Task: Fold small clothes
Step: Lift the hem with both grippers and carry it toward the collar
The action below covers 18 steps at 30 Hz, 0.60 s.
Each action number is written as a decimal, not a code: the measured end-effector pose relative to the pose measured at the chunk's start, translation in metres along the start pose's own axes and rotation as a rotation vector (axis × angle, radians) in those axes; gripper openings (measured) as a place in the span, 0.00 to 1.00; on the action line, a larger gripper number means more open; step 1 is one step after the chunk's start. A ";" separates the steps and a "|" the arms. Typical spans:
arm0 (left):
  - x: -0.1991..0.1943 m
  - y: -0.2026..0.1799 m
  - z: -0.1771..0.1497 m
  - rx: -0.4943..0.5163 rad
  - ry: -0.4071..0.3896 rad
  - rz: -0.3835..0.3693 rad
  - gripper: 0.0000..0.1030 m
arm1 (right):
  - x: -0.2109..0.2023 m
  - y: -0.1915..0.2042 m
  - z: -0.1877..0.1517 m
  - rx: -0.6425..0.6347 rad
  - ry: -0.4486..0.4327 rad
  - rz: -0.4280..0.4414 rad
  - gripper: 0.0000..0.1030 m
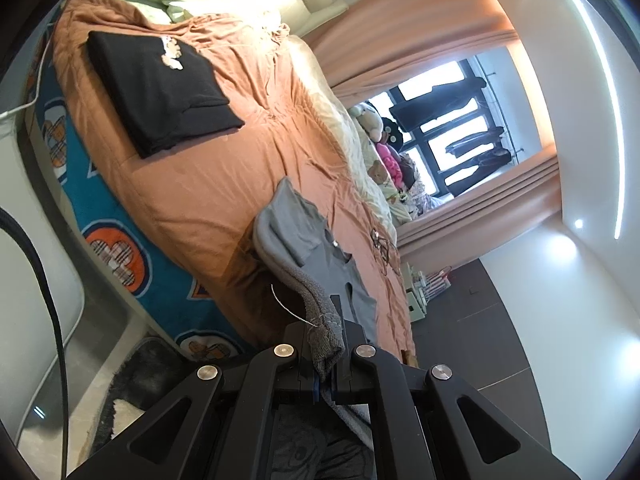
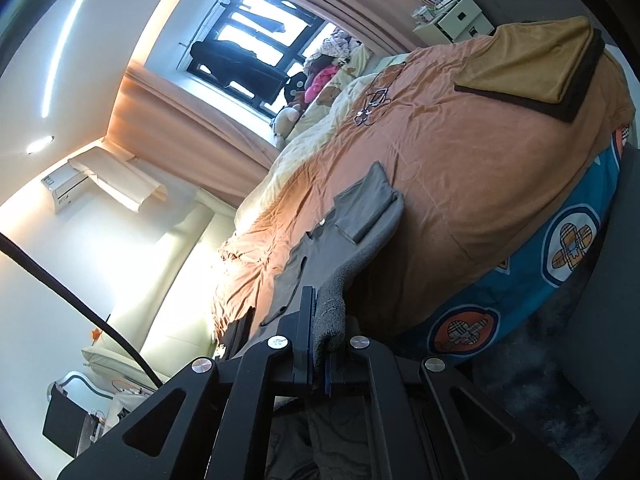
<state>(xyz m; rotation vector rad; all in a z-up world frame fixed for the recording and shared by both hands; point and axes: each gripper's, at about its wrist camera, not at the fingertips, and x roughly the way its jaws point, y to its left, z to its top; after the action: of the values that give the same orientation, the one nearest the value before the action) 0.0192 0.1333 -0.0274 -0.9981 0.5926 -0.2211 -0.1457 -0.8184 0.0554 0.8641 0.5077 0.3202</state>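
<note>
Both pairs of fingers are clamped on one grey knit garment (image 1: 304, 236): left gripper (image 1: 326, 344) pinches a ribbed hem corner w/ a loose thread, right gripper (image 2: 320, 336) pinches another ribbed corner. Garment's front part lifts off the near edge of the orange bedspread (image 1: 224, 152); the rest lies flat on it, one sleeve folded across. Folded black top w/ white print (image 1: 160, 88) sits near the bed's far left corner; folded tan-and-black cloth (image 2: 536, 68) at the near right corner.
</note>
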 end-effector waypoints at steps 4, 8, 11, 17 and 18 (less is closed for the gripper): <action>0.016 -0.016 0.017 0.017 -0.006 -0.010 0.02 | 0.019 0.003 0.023 -0.008 0.002 0.002 0.00; 0.037 -0.036 0.041 0.041 -0.015 -0.016 0.02 | 0.046 0.013 0.058 -0.042 0.005 0.013 0.00; 0.056 -0.055 0.060 0.065 -0.025 -0.016 0.02 | 0.073 0.025 0.086 -0.076 0.012 0.016 0.00; 0.096 -0.088 0.101 0.116 -0.040 0.006 0.02 | 0.125 0.040 0.134 -0.115 0.030 0.012 0.00; 0.105 -0.093 0.109 0.123 -0.040 0.011 0.02 | 0.132 0.042 0.139 -0.124 0.034 0.010 0.00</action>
<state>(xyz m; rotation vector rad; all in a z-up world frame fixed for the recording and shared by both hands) 0.1755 0.1162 0.0559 -0.8783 0.5416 -0.2244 0.0376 -0.8201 0.1257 0.7419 0.5096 0.3723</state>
